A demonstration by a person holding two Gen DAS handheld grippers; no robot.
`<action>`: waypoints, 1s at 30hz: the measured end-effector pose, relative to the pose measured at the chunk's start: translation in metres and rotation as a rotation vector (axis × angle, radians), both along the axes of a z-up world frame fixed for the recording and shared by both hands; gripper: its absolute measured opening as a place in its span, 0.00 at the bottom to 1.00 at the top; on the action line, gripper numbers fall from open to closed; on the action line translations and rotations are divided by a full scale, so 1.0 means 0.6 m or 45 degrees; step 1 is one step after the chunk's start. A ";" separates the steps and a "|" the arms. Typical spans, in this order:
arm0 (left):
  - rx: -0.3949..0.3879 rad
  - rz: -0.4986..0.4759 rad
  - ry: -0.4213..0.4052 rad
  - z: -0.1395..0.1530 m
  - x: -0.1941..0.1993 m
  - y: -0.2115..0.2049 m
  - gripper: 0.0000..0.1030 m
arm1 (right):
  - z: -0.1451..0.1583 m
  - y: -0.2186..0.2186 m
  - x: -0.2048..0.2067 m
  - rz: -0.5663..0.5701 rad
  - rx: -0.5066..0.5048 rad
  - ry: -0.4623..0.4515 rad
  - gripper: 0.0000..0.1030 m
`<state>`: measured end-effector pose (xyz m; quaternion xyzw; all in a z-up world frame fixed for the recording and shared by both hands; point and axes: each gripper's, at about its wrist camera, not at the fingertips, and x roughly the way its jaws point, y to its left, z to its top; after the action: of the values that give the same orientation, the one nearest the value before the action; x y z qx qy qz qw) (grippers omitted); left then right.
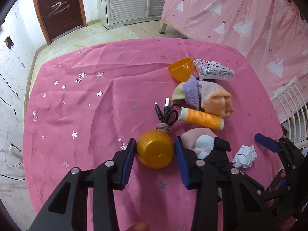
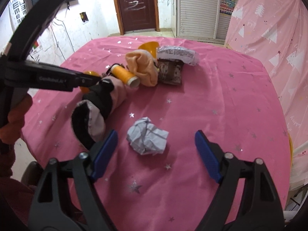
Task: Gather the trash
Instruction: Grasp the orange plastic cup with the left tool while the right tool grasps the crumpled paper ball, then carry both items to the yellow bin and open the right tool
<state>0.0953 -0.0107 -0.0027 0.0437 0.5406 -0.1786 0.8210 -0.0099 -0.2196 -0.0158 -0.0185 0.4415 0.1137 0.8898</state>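
Observation:
My left gripper is closed around an upside-down orange plastic cup on the pink tablecloth; both blue pads touch its sides. A crumpled white paper ball lies between the open fingers of my right gripper, not touching them; it also shows in the left wrist view. A Hello Kitty wrapper and a brown wrapper lie at the far side of the pile. A second orange cup lies on its side beside the Hello Kitty wrapper.
An orange thread spool, a black USB cable, folded socks, a pink and black sock and a hair tie crowd the table's middle. Table edge is on the right; a white chair stands beside it.

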 end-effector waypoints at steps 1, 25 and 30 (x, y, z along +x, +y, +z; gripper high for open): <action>0.000 -0.002 -0.001 0.000 0.000 -0.001 0.34 | -0.003 0.002 0.001 0.001 -0.001 0.008 0.64; -0.041 0.006 -0.108 0.092 -0.001 -0.025 0.34 | 0.050 -0.118 0.010 -0.204 0.037 -0.114 0.38; -0.041 -0.047 -0.113 0.103 -0.001 -0.081 0.34 | 0.057 -0.176 0.009 -0.291 0.058 -0.139 0.38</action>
<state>0.0948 -0.0592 0.0590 0.0483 0.4999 -0.2004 0.8412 -0.0046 -0.3252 0.0186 0.0460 0.3890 0.0205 0.9199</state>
